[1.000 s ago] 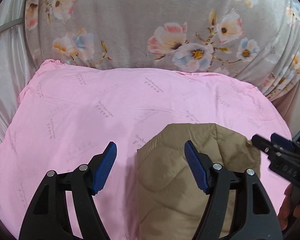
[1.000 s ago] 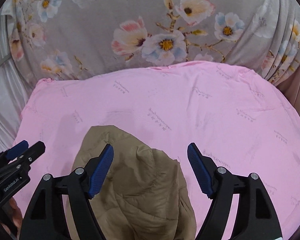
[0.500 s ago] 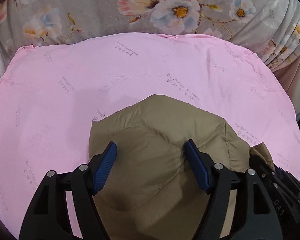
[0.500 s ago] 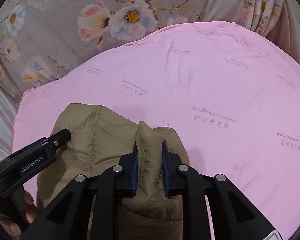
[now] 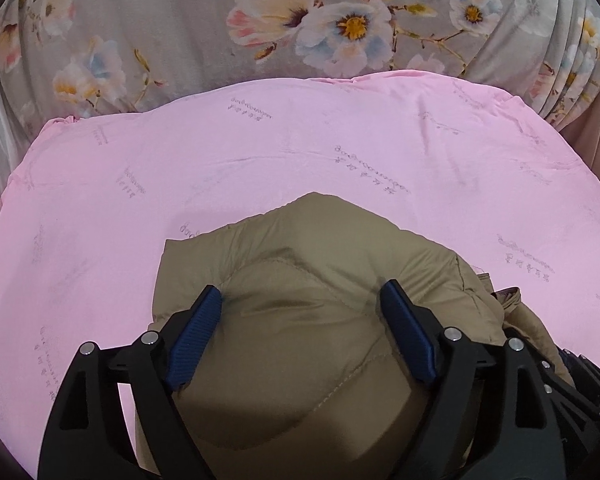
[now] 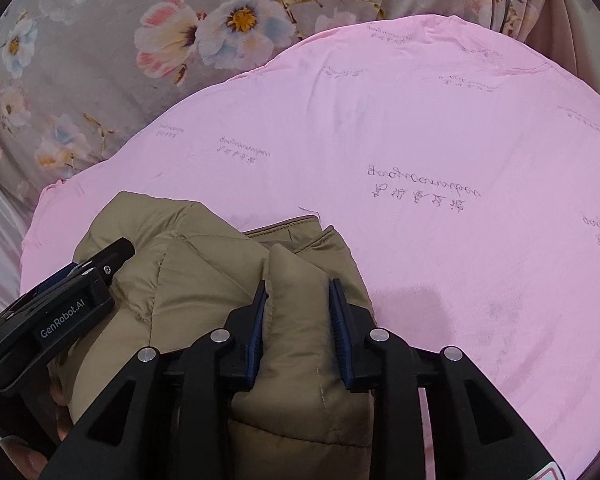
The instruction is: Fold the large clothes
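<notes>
Right gripper clamps raised fold of tan quilted jacket, both blue pads pressing into padding; jaws just eased slightly wider, fold between them. Left gripper wide open, jaws just spreading further, fingertips dent jacket surface without pinching it. Jacket lies bunched on pink sheet, near its front edge. Floral grey fabric behind sheet.

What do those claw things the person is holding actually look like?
Both are black plastic frames with triangular cut-outs and silver rivets at the joints. The left gripper has two fingers lined with ribbed dark-blue pads. The right gripper is built the same. White lettering "GenRobot.AI" runs along the left gripper's side in the right wrist view.
</notes>
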Demonstrator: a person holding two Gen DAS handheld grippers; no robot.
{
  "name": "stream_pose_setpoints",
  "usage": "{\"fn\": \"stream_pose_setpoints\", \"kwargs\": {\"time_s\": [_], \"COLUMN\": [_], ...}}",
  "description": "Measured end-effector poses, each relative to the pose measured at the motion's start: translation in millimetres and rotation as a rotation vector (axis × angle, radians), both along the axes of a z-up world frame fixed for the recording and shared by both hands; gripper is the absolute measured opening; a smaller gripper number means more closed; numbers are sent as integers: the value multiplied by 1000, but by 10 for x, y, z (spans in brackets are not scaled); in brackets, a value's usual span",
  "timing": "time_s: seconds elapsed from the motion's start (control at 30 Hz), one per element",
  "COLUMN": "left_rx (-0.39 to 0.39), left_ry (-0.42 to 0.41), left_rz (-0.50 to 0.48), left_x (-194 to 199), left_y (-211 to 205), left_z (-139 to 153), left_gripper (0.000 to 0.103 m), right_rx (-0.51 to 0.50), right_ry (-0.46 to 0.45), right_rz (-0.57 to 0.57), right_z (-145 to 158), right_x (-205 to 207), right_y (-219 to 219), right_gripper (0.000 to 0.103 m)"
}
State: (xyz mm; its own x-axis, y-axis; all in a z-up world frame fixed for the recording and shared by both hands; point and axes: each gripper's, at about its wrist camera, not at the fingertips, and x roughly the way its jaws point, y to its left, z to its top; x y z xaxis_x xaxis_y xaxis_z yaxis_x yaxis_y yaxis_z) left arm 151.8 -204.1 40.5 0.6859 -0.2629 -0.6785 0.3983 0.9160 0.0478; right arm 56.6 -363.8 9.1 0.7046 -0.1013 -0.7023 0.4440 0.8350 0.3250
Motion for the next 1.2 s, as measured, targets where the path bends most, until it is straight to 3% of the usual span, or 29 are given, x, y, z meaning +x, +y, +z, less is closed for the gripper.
{"fn": "stream_pose_setpoints", "kwargs": {"time_s": [0.83, 1.03, 1.13, 1.2], "left_rx": [11, 1, -17, -37], "left_ry": [-56, -52, -24, -16], "left_rz": [41, 45, 34, 28], "left_x": [73, 65, 12, -160], "left_y": [-118, -118, -15, 159], "left_z": [-160, -151, -79, 39], "left_gripper": [85, 86, 86, 86], "right_rx": [-4, 50, 63, 20], "right_ry": [-19, -39, -36, -86], "right_rz": [-20, -3, -21, -31], "right_z": [-129, -127, 39, 259], "right_x": [66, 42, -144, -409], "right_y": [-13, -90, -126, -81], "right_gripper": [30, 33, 40, 44]}}
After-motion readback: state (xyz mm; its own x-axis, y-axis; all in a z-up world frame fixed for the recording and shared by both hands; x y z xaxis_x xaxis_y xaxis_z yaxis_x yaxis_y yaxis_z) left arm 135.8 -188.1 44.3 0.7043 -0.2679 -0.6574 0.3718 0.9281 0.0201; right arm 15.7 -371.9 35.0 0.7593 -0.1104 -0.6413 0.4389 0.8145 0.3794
